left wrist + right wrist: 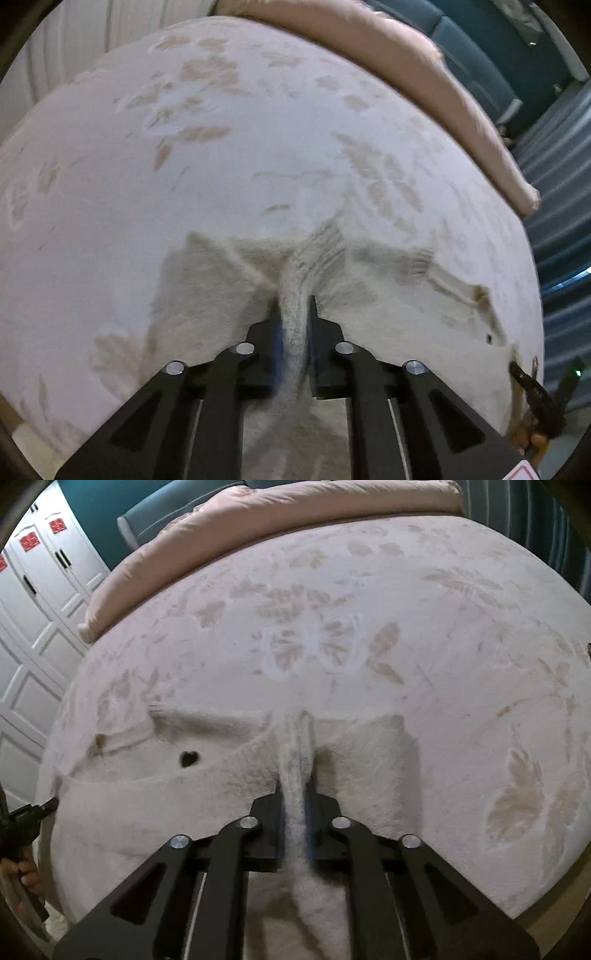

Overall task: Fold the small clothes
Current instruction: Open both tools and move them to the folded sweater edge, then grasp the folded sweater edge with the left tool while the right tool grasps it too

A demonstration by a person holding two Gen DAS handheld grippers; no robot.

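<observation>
A small cream fuzzy garment [207, 288] lies on a bed with a pale leaf-patterned cover [258, 147]. My left gripper [293, 306] is shut on a pinched ridge of the garment. In the right wrist view the same garment [155, 797] shows a small dark heart mark [188, 757] and a brown spot near its collar. My right gripper [295, 786] is shut on another pinched fold of it. The other gripper's tip shows at each view's edge, in the left wrist view [532, 387] and in the right wrist view [33, 812].
A pink rolled duvet [258, 513] lies along the far side of the bed. White wardrobe doors [33, 602] stand to the left, a teal wall and headboard [480, 48] beyond. The bed edge [546, 919] is at lower right.
</observation>
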